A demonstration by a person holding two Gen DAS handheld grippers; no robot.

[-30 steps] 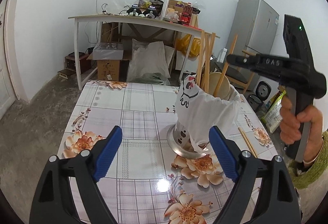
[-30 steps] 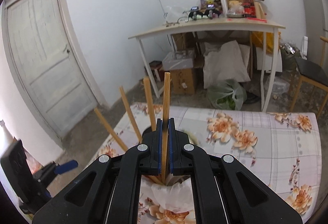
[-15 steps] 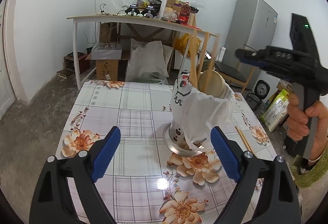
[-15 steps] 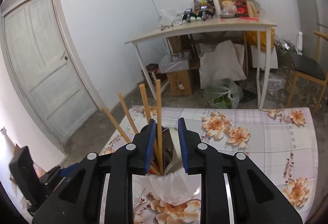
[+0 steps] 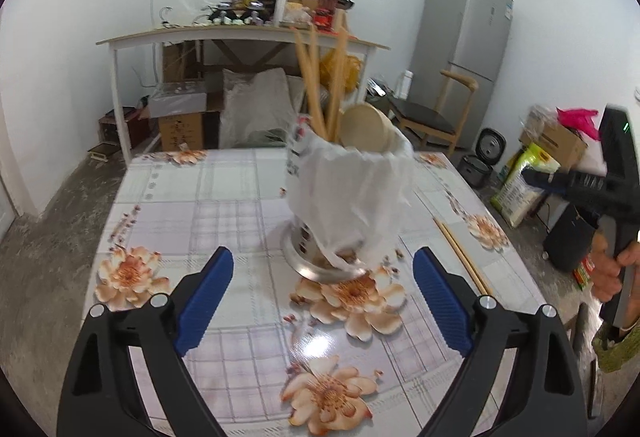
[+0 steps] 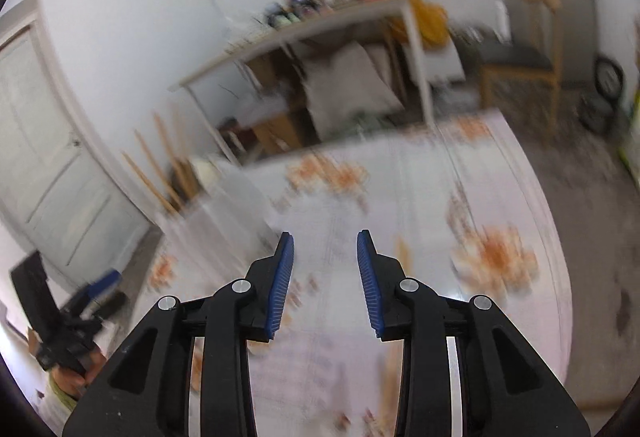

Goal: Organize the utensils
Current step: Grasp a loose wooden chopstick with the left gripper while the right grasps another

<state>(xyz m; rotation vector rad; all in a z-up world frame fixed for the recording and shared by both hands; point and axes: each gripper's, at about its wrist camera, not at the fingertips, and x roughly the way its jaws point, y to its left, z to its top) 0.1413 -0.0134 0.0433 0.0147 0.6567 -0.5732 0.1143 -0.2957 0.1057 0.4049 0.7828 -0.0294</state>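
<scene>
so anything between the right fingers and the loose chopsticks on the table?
Nothing visible. The right gripper is open and empty over bare tablecloth, and the chopsticks lie clear beside the holder. The right view is blurred.

Both wrist views look steeply down across the floral table (image 5: pixel 192 197) toward the cluttered desk (image 6: pixel 296 33), the right blurred.

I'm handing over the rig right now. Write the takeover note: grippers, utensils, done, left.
Left gripper: open, empty, facing the utensil holder.
Right gripper: empty, jaws have just been opening after letting go of a chopstick; now off to the holder's right.
Done: several chopsticks stand in the bag-covered holder.
Left: chopsticks on the table, right of the holder.
</scene>
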